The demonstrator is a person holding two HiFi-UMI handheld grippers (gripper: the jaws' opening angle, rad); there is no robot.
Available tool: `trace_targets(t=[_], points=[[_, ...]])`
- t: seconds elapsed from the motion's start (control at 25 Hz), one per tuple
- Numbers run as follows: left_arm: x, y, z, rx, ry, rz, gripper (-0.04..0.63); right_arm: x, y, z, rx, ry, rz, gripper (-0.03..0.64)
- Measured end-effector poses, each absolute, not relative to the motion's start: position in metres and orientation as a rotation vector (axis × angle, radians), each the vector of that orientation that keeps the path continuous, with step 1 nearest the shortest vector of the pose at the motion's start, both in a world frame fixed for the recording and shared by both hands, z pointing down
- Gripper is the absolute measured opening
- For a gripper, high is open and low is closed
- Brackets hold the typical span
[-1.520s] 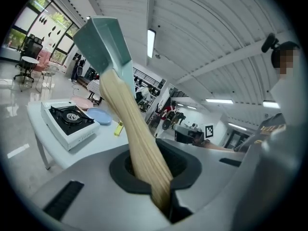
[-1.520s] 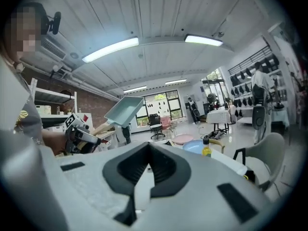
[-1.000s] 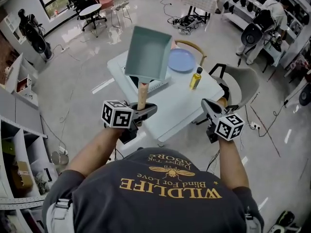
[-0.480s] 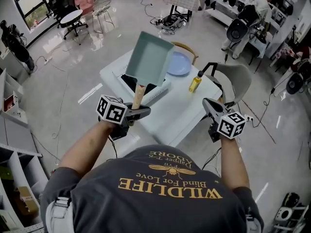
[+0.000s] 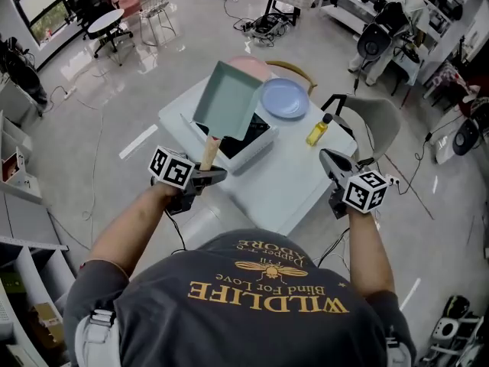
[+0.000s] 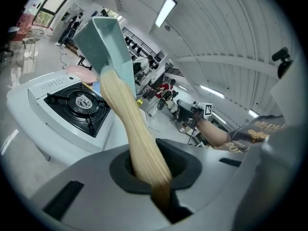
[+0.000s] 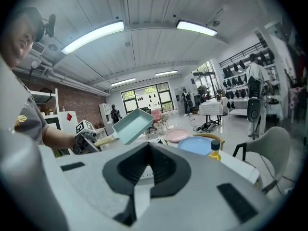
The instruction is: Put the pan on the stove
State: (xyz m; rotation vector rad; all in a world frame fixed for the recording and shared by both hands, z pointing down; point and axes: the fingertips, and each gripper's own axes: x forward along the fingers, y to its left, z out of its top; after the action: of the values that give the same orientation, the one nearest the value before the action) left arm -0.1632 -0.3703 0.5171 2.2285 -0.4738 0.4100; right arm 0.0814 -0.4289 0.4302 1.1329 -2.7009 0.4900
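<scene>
Since the earlier frames, the pale teal rectangular pan with a light wooden handle has been lowered and carried forward. It is now held in the air over the white single-burner gas stove with a black top, tilted nose-up, so the set-down is judged close but not yet done.

Nearest, the left tongs are clenched on the end of the wooden handle. The right tongs are closed on nothing and kept off to the side, apart from the white bench.

Beyond the handle, the burner grate is seen bare, so room for the pan is open. The stove sits close to the bench's near-left edge. Farther on, a round blue plate lies just beside the stove's far corner, a round pink plate behind the pan, and a small yellow oil bottle well to the right.
</scene>
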Motion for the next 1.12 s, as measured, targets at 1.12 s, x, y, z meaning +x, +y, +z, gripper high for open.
trace_targets(t=[1.12], points=[[-0.2, -0.421, 0.609, 2.012, -0.092, 0.492, 0.04, 0.062, -0.474, 0.508, 1.266, -2.506, 0.656, 0.0]])
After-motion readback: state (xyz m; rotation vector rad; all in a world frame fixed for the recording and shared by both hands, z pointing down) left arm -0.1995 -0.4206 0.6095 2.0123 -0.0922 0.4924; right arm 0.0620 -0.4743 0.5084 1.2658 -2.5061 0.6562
